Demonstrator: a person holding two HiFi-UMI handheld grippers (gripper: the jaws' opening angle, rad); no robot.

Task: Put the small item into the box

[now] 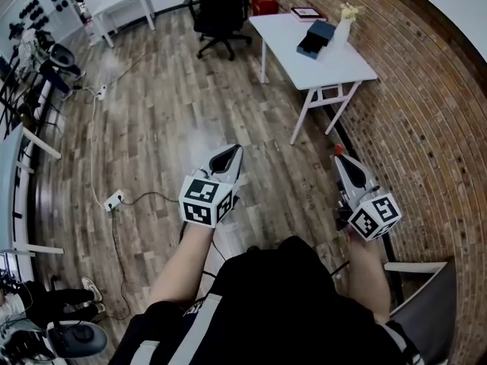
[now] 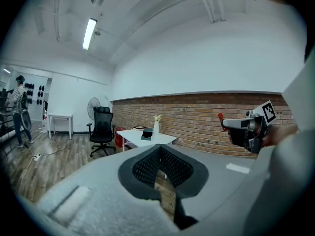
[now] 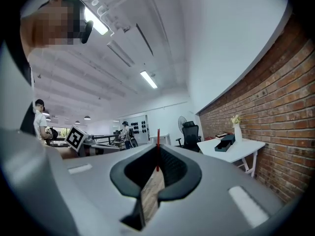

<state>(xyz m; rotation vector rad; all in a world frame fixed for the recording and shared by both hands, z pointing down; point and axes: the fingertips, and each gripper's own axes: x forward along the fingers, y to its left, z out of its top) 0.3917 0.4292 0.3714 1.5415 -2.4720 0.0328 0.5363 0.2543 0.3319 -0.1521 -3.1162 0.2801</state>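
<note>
Pointing forward over the wood floor (image 1: 152,120), the left gripper (image 1: 228,157) is showing its jaws pressed together at the tips, with nothing pinched between them. Just to its right, the right gripper (image 1: 340,160) is likewise aiming ahead with its jaws closed on nothing, only a sliver of floor showing through lower down. Both are hanging in the air, well apart from the white table (image 1: 342,67) standing farther off against the brick wall (image 1: 426,105). The dark box (image 1: 316,38) is lying on that table, just beside a pale vase (image 1: 342,27). The small item is too far off to be picked out.
</note>
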